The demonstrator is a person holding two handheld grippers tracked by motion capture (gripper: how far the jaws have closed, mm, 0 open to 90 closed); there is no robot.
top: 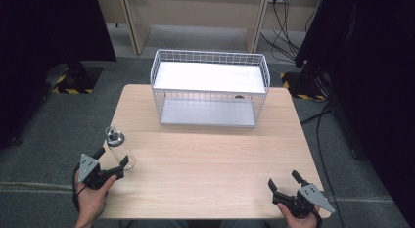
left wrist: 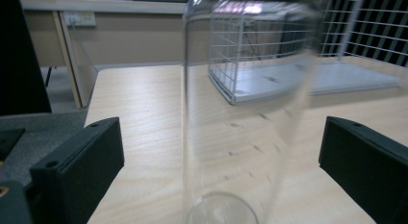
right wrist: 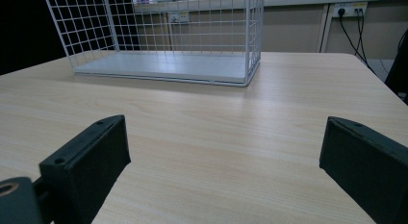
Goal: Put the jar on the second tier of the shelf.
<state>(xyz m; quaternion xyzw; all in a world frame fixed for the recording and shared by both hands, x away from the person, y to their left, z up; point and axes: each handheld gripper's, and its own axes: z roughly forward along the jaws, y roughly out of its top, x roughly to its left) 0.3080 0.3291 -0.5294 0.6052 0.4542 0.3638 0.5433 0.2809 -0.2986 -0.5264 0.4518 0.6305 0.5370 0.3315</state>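
At the table's (top: 210,154) left edge, well in front of the wire basket (top: 210,86), the clear glass jar (top: 119,147) stands upright between the wide-spread jaws of the left gripper (top: 111,159), neither pad pressing it. This looks like the approach before a grasp; next the jaws must close squarely on the glass. Off right of the basket's near side, the right gripper (top: 284,181) rests gaping and empty.
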